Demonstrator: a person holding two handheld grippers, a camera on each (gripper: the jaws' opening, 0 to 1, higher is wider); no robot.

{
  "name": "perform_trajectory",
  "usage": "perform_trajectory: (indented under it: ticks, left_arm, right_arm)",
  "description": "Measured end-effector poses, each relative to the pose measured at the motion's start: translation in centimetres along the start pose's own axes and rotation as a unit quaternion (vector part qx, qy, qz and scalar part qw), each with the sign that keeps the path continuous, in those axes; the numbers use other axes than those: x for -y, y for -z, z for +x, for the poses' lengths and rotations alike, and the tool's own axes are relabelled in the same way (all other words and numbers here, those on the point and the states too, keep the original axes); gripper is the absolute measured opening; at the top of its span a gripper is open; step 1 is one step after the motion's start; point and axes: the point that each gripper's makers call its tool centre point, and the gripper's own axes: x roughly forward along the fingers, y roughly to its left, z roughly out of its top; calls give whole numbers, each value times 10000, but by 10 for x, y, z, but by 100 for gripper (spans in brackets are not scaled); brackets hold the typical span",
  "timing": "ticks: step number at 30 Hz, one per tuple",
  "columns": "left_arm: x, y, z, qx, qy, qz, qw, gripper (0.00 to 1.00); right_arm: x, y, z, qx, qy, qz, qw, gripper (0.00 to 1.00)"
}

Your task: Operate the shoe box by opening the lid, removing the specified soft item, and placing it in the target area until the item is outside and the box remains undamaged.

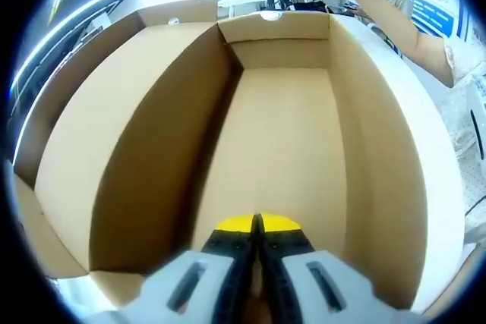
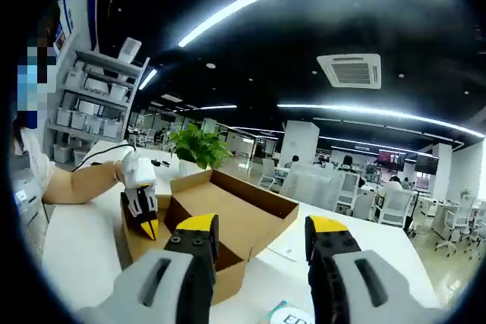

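Inside, the shoe box (image 1: 281, 142) shows bare brown cardboard in the left gripper view: its floor runs from the bottom centre of the frame up to the short end wall near the top centre, so the long axis points away along the jaws. Tall side walls rise at left and right, the left one in shadow, and a folded flap lies along the upper left edge. The left gripper (image 1: 257, 242) sits low in the box at the bottom centre, its yellow-tipped jaws pressed together with nothing seen between them; the floor ahead of it is open up to the end wall. Beyond the far rim, at the upper right, a person's arm (image 1: 414, 36) reaches across. In the right gripper view the box (image 2: 254, 221) stands open on a white table (image 2: 76, 248) at the centre of the frame, its long axis running from lower left to upper right. The left gripper (image 2: 144, 221) hangs tips down at the box's left edge, held by the person's hand, and whether it touches the cardboard I cannot tell. The right gripper (image 2: 262, 237) is at the bottom of the frame, jaws spread wide and holding nothing, well above the table with free room around it. A potted plant (image 2: 199, 149) stands behind the box. No soft item can be made out in the box.
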Motion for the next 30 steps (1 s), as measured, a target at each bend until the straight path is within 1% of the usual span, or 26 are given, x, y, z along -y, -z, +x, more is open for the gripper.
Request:
perform_trajectory:
  ticks: [3,4,9,10,12,16,17,18,21,23,24,25,26,28,30]
  left_arm:
    - [1,0,0,1,-1,-5,10000,0]
    - [1,0,0,1,-1,-7,10000,0]
    - [2,0,0,-1,0,-19,10000,0]
    - [3,0,0,-1,0,-20,10000,0]
    - [3,0,0,-2,2,-22,10000,0]
    - [4,0,0,-3,1,-19,10000,0]
    - [4,0,0,-3,3,-22,10000,0]
    - [4,1,0,-5,5,-23,10000,0]
    - [4,1,-1,-7,10,26,10000,0]
    - [5,1,-1,9,67,135,9999,0]
    - [6,0,-2,52,148,151,9998,1]
    - [9,-3,-2,210,266,129,9993,6]
    - [10,-8,-4,378,337,-67,9987,8]
    - [6,-18,-10,716,355,-221,9966,8]
    - [7,-25,-16,942,405,-262,9944,8]
  right_arm:
    - [-4,-14,24,207,-29,230,9995,47]
    - [-4,-16,31,217,-56,321,9992,47]
    - [-4,-25,58,352,-84,398,9986,47]
    - [-4,-25,64,417,-143,609,9972,47]
    - [-2,-19,72,369,-189,878,9953,47]
    - [7,7,82,165,-44,1016,9947,47]
    - [8,20,83,-93,-19,1023,9947,47]
    - [10,28,84,-252,9,1041,9942,47]
    - [12,47,87,-459,29,1009,9938,47]
    - [15,58,87,-571,59,1164,9915,47]
    - [17,63,87,-623,73,1252,9901,47]
    - [19,67,87,-633,99,1307,9893,47]
    - [20,70,88,-626,124,1331,9890,47]
    - [23,73,88,-595,137,1503,9867,47]
    - [21,76,89,-571,70,1698,9838,47]
